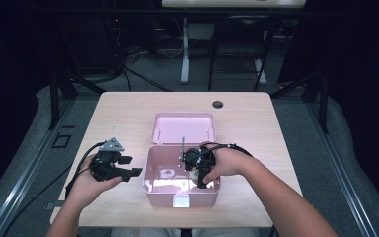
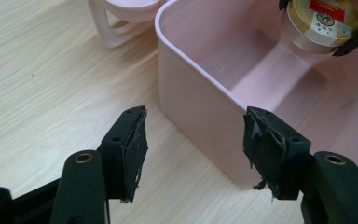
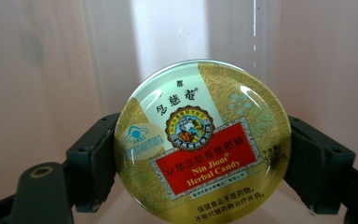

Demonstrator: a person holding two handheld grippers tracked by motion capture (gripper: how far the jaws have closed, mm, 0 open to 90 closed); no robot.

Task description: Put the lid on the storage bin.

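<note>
A pink box [image 1: 148, 173] stands open near the table's front edge, its lid [image 1: 183, 127] lying flat behind it. My right gripper [image 1: 198, 173] reaches down inside the box, shut on a round gold tin [image 3: 203, 142] with a red "Nin Jiom Herbal Candy" label. Its black pads grip the tin's left and right rims above the pink floor [image 3: 42, 70]. The tin [image 2: 321, 21] also hangs over the box's interior in the left gripper view. My left gripper [image 1: 132, 167] rests just left of the box, open, with the box's corner wall [image 2: 200, 93] ahead of its pads and nothing held.
The light wooden table [image 1: 118, 113] has a small round hole [image 1: 217, 104] near its far edge. Bare tabletop lies left and right of the box. Beyond the table are desk legs [image 1: 184, 59] and cables on a grey floor.
</note>
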